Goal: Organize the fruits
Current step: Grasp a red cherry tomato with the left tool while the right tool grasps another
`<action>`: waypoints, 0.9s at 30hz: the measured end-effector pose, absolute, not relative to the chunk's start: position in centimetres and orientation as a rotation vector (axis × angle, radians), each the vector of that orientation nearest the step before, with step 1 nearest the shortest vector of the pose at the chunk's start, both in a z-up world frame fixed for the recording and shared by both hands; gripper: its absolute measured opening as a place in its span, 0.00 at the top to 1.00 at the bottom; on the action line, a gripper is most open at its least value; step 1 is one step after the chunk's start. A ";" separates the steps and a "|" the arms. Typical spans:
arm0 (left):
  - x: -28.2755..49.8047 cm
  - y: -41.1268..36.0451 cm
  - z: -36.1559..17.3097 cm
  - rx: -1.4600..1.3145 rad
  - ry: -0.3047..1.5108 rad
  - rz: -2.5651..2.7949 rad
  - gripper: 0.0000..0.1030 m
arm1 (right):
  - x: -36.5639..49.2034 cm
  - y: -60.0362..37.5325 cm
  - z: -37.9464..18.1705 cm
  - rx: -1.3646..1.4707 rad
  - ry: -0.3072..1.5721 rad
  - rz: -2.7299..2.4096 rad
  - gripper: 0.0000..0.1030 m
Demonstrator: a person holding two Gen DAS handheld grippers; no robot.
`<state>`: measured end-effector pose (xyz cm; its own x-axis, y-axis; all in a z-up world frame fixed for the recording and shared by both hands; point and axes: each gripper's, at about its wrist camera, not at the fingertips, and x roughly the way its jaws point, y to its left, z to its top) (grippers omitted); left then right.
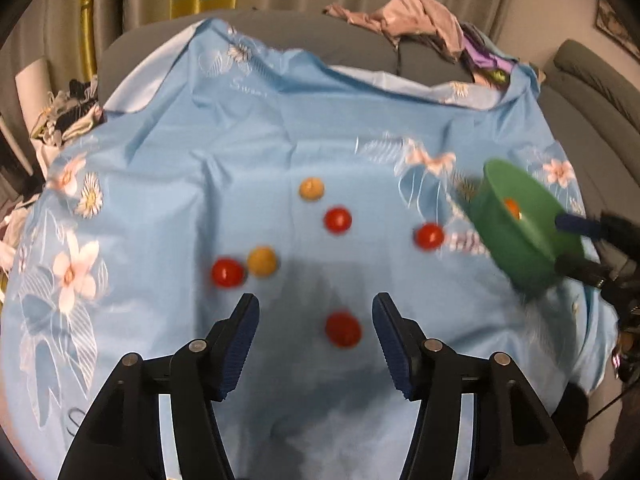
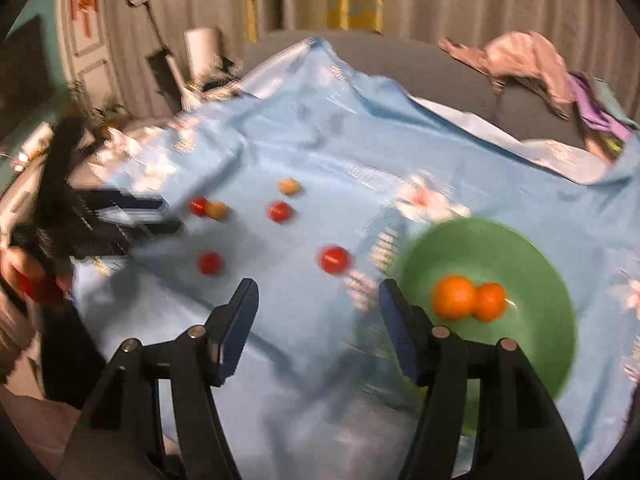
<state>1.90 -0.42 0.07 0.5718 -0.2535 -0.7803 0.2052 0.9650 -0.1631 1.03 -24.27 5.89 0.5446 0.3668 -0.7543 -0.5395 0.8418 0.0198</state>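
1. Left gripper (image 1: 316, 320) released, jaws apart above a red fruit (image 1: 343, 329) on the blue floral sheet (image 1: 240, 128)
2. Right gripper (image 2: 318, 308) gapes, holds nothing; green bowl (image 2: 532, 256) beside it carries two orange fruits (image 2: 468, 298)
3. Sheet print reads "Sweet", partly blurred; clothes pile (image 1: 420, 16) behind

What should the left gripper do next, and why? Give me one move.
Probably lower the left gripper and close on the red fruit. That fruit lies on the blue cloth just ahead, between the open jaws, nearer than any other loose fruit. The green bowl, off to the right, already holds two orange fruits.
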 end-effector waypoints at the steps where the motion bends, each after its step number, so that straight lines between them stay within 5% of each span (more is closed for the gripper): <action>1: 1.7 -0.5 -0.4 -0.061 0.930 -0.275 0.44 | 1.1 -23.6 5.7 -0.211 0.838 0.561 0.39; 14: 2.5 -2.8 -3.6 -0.032 0.956 -0.304 0.44 | 7.2 -19.1 -0.9 -0.246 0.914 0.400 0.40; 20: 3.4 -3.3 -4.8 0.001 0.970 -0.295 0.55 | 9.5 -17.9 -2.1 -0.364 0.912 0.363 0.41; 27: 3.6 -3.2 -5.3 0.001 0.976 -0.298 0.58 | 8.8 -17.2 -1.7 -0.464 0.880 0.414 0.57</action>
<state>3.55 -3.16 -5.30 0.5229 -0.2486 -0.8153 0.2497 0.9592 -0.1323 8.82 -17.24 -1.70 0.5714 0.1535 -0.8062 -0.5236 0.8246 -0.2141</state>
